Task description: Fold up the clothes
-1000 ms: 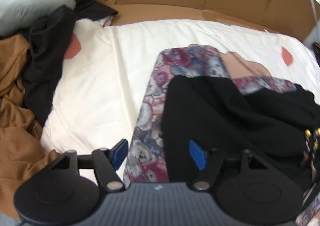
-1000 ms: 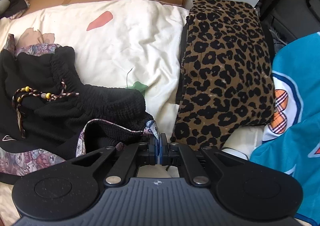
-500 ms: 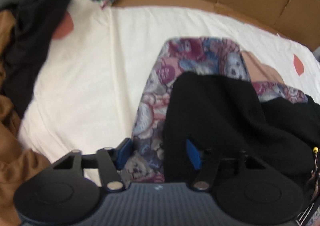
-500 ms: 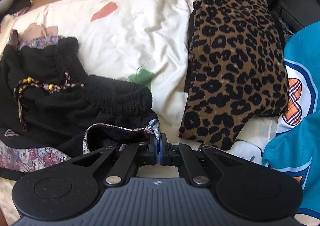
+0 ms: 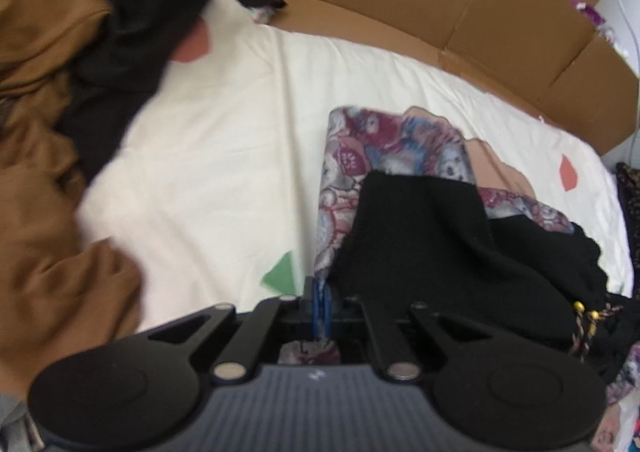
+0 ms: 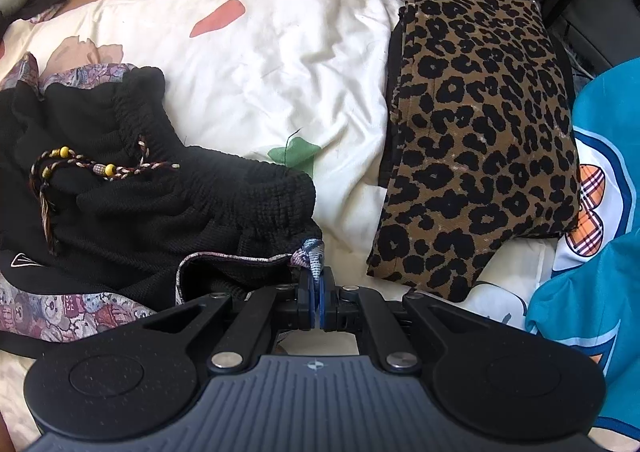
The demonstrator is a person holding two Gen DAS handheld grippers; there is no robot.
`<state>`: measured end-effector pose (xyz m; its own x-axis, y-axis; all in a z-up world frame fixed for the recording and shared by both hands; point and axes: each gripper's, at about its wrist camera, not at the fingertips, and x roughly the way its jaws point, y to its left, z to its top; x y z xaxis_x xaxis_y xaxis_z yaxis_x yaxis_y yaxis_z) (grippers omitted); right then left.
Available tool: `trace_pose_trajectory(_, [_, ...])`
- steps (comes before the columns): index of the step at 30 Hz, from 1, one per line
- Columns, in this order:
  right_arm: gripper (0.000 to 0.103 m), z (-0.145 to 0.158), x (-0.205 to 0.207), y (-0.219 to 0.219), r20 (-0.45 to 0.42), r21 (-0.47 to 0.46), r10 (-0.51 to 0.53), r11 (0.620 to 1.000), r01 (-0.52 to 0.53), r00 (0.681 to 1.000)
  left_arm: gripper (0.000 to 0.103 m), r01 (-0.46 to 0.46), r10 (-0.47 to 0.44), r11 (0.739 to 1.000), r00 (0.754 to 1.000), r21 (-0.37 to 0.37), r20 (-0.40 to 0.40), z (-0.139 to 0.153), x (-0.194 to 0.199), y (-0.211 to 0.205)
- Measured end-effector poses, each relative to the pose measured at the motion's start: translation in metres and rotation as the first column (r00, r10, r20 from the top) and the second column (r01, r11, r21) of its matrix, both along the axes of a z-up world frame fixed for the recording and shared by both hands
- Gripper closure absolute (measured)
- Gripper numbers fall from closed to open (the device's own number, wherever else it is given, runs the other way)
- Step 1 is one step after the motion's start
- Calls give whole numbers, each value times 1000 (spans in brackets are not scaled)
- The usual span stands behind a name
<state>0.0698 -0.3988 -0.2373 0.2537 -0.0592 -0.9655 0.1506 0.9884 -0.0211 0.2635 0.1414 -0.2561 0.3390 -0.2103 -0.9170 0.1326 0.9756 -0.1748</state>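
1. Left wrist view: my left gripper (image 5: 321,302) has its jaws clenched on the near left corner of the shorts (image 5: 420,236), a black pair with a bear-print lining showing along the edges. The shorts lie on the bed (image 5: 224,156), spreading ahead and to the right of my jaws, long axis running left to right. The view is blurred, so finer folds I cannot read.

2. Same view, surroundings: a brown garment (image 5: 44,188) and a black garment (image 5: 132,64) are heaped to the left, well apart from the shorts. A cardboard wall (image 5: 460,16) runs along the far side of the bed.

3. Right wrist view: my right gripper (image 6: 317,302) has its jaws clenched on the near right corner, a printed tab of fabric pinched between them. The shorts (image 6: 168,212) spread ahead and to the left, waistband bunched, with a beaded cord (image 6: 80,168) lying on top.

4. Same view, surroundings: a folded leopard garment (image 6: 480,124) lies just right of the shorts, with bare bed between. A blue cloth (image 6: 592,260) sits further right.

5. I judge the near edge is held at both corners, ready to carry over toward the far edge; the bunched waistband and loose cord could spoil a flat fold.
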Motion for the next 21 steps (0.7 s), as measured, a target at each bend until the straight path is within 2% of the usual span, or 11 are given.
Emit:
trace_pose_trajectory(8, [103,9,0,8,21,25,12,1000,-12,1000,101,-80,80,997,997,7,-11,26,-71,58])
trace_pose_trajectory(11, [103,14,4,20,34,43,35,998,-36,999,101,-141,141,990,990,-5,-14,32,-100,83])
trace_pose_trajectory(21, [103,23,16,74,51,151,127,980,-134,991,102,-267,268,962,963,59,-9,54,-147,155])
